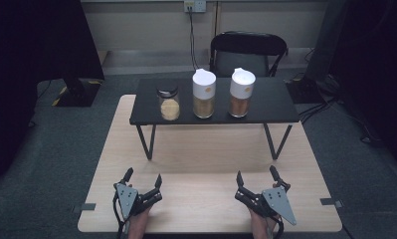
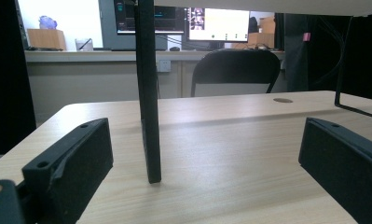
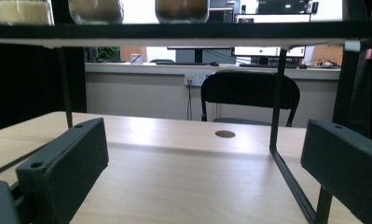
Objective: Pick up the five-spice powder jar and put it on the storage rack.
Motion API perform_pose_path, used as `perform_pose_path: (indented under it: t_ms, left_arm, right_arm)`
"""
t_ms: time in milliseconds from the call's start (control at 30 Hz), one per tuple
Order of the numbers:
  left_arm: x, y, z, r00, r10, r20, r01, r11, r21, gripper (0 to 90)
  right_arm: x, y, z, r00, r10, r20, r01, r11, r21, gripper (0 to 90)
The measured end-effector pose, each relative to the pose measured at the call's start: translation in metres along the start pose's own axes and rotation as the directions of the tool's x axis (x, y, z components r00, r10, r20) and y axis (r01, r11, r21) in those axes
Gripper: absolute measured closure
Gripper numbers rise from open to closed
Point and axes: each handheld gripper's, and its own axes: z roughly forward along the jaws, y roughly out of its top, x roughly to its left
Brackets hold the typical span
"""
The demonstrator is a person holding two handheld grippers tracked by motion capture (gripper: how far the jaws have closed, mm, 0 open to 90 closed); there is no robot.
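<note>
Both grippers, left gripper [image 1: 143, 183] and right gripper [image 1: 256, 178], sit on the table [image 1: 201, 164] with jaws spread wide, empty; the three jars [image 1: 204, 94] stand on the black shelf [image 1: 275, 104], well apart from them

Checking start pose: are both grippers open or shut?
Both open. In the high view the left gripper and right gripper rest on the table with jaws spread, nothing between them.
</note>
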Motion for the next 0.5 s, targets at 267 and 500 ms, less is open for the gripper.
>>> perform_pose_path:
  t_ms: [267,500]
  left_arm:
    - [0.0,0.0,0.0,1.0,0.0,0.0,0.0,1.0,0.0,2.3]
    - [0.0,0.0,0.0,1.0,0.0,0.0,0.0,1.0,0.001,2.3]
  right_arm:
    - [0.0,-0.015,-0.001,0.9999,0.008,0.01,-0.009,0.9997,0.022,0.0]
    - [0.001,-0.023,0.0,0.9999,-0.009,0.013,0.009,0.9991,0.041,0.0]
